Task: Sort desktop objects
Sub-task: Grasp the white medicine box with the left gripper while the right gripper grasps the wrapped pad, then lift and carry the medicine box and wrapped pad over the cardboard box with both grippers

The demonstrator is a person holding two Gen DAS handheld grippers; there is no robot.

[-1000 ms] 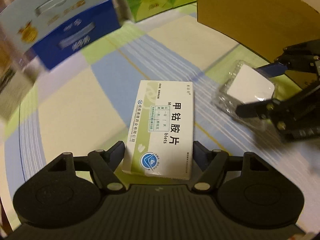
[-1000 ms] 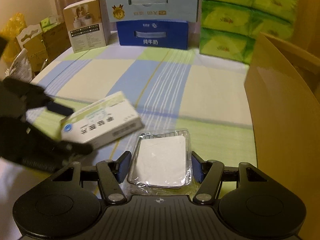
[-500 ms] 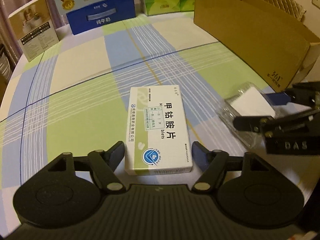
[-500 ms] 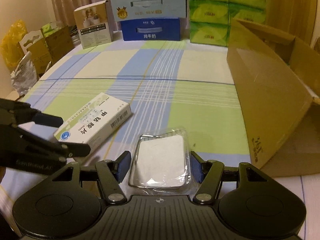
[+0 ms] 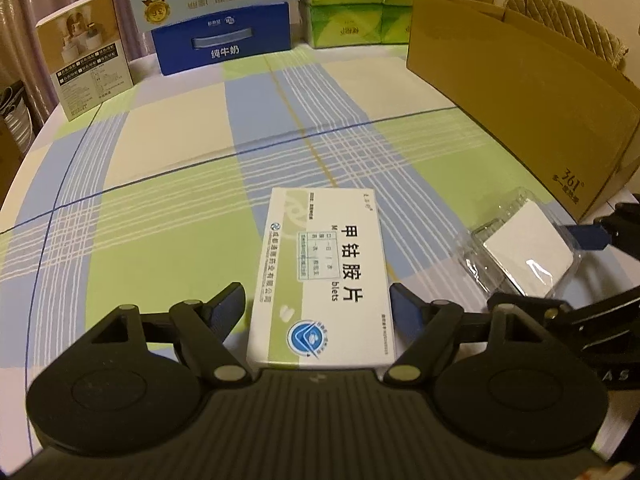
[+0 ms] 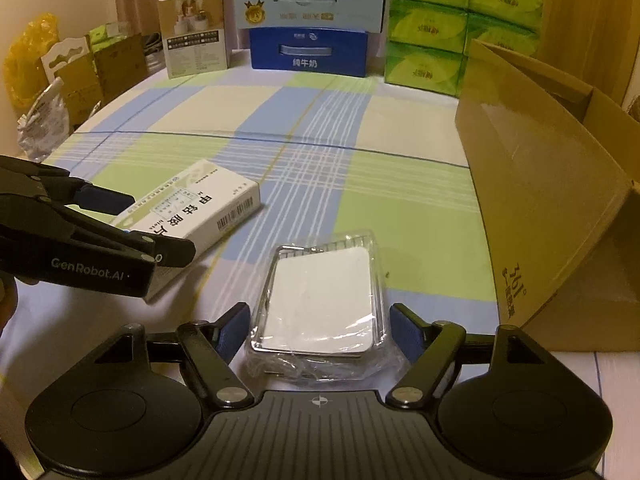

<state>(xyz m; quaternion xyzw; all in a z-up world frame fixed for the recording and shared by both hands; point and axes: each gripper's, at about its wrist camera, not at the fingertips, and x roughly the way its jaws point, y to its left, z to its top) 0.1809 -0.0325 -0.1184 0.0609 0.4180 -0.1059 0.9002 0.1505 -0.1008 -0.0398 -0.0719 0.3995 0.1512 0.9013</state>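
Your left gripper (image 5: 318,306) stands released around the medicine box (image 5: 322,276) on the tablecloth (image 5: 168,208), its near end hidden; your right gripper (image 6: 320,326), angled downward, has just opened around the plastic-wrapped packet (image 6: 320,304).

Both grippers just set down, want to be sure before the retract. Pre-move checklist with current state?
1. Medicine box lying flat on the tablecloth: ok.
2. Left gripper clear of the box: ok; its jaws have just been opening, and gaps show on both sides of the box between them.
3. Plastic-wrapped card pack resting on the cloth: ok.
4. Right gripper released: ok; its jaws have just been opening, and the pads stand off the wrap on both sides.
5. Grippers apart from each other: ok.
6. Cardboard box interior free for sorting: cannot tell, inside hidden.
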